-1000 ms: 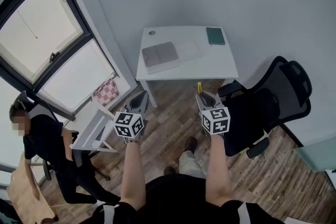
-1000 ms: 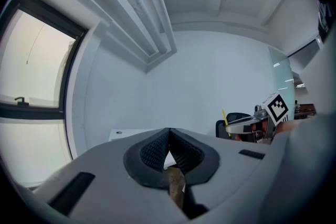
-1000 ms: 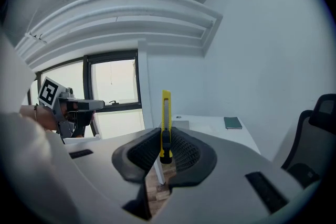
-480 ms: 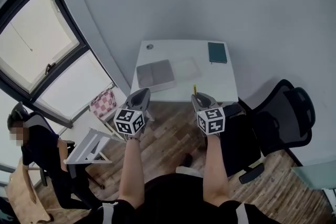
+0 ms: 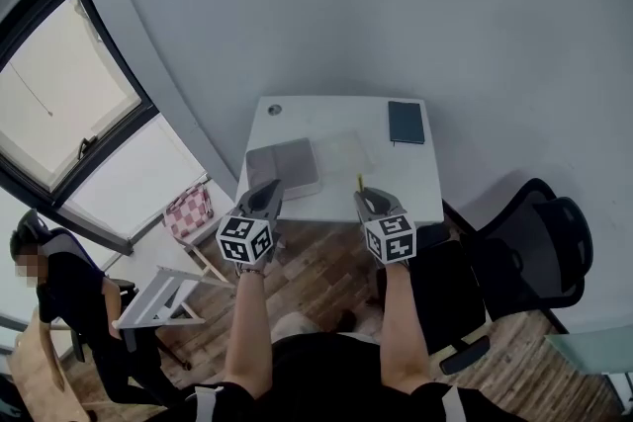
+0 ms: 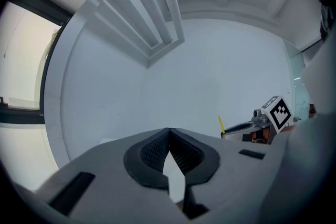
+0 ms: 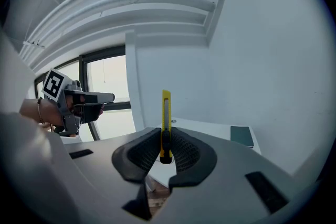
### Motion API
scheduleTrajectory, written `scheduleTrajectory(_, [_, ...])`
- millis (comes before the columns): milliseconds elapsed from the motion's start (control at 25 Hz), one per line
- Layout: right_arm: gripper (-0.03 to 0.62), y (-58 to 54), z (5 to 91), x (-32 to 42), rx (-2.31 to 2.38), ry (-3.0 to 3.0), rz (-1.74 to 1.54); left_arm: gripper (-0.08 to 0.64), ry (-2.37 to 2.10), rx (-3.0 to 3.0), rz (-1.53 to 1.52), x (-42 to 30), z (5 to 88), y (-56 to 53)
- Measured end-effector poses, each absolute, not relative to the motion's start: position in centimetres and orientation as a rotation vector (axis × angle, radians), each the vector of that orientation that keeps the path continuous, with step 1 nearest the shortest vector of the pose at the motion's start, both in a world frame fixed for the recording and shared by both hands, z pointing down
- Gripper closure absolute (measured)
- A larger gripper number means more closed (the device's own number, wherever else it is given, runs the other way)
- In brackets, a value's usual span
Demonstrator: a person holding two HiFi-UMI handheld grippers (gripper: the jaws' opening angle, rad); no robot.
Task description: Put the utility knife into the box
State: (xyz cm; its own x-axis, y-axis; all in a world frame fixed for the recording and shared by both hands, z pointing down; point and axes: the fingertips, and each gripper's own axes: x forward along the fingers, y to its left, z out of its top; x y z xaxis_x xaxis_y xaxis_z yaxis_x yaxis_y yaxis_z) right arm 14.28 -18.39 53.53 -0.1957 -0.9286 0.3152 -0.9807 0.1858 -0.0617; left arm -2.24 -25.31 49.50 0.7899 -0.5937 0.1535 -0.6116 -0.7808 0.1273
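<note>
The yellow utility knife (image 7: pixel 166 113) stands upright between the pads of my right gripper (image 7: pixel 166 131), which is shut on it. In the head view the knife (image 5: pixel 359 183) pokes out over the near edge of the white table (image 5: pixel 415 183), ahead of the right gripper (image 5: pixel 366 199). A flat grey box (image 5: pixel 283 166) lies on the table's left half, with a clear lid or tray (image 5: pixel 342 148) beside it. My left gripper (image 5: pixel 267 189) hovers at the table's near edge just before the box. Its jaws (image 6: pixel 169 131) are shut and empty.
A dark green notebook (image 5: pixel 406 122) lies at the table's far right and a small round object (image 5: pixel 274 110) at its far left. A black office chair (image 5: pixel 534 247) stands right. A window (image 5: pixel 59 119), a white folding stand (image 5: pixel 158 296) and a person (image 5: pixel 54 287) are at left.
Both grippers have moved forward from over the wooden floor to the table's near edge. The table has come closer in view. The knife stays gripped in the right gripper.
</note>
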Motion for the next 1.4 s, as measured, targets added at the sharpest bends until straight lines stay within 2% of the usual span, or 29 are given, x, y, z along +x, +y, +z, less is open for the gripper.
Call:
scheduleTrajectory(960, [0.52,-41.8,56.5,19.9,1.944,-2.091,0.489,0.534,-0.753,2.804,0.175,3.8,53.2,-49.8])
scheduleTrajectory(1400, [0.52,-45.4,62.0,22.7,1.965,-1.943,0.637,0.534,-0.63,2.794,0.252,6.6,56.7,-55.2])
